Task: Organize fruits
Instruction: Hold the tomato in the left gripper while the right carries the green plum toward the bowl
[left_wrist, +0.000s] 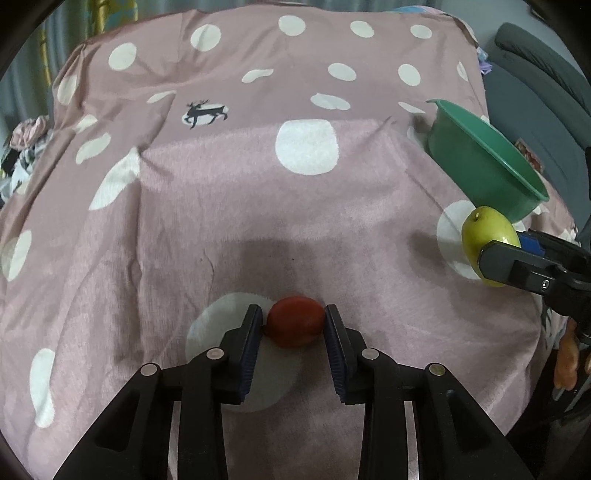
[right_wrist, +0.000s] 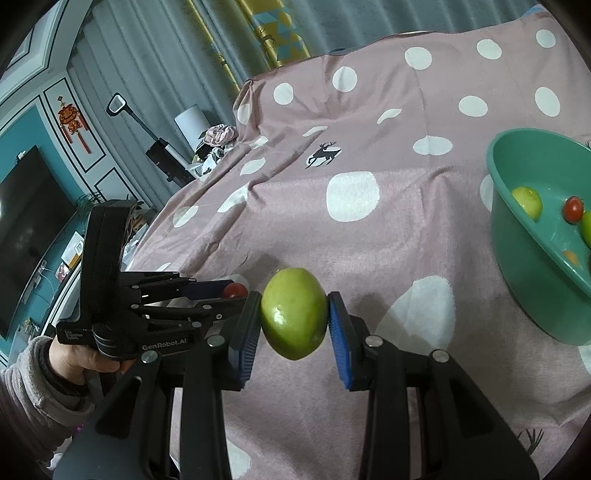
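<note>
A small red tomato (left_wrist: 293, 325) sits between the blue pads of my left gripper (left_wrist: 293, 312), which is shut on it just over a white dot of the pink cloth (left_wrist: 295, 229). My right gripper (right_wrist: 294, 300) is shut on a green oval fruit (right_wrist: 293, 317) and holds it above the cloth. From the left wrist view that green fruit (left_wrist: 480, 232) and the right gripper (left_wrist: 506, 246) appear at the right, just in front of the green bowl (left_wrist: 469, 166). The bowl (right_wrist: 532, 280) holds a green fruit (right_wrist: 526, 201) and a cherry tomato (right_wrist: 572, 208). The left gripper (right_wrist: 231, 291) lies to the left of the right one.
The pink dotted cloth (right_wrist: 369, 240) covers a wide raised surface and drops at its edges. A person's hand (right_wrist: 86, 360) in a grey sleeve holds the left gripper. A grey chair (left_wrist: 535, 92) stands to the right, behind the bowl. A television (right_wrist: 26, 221) and clutter are off to the left.
</note>
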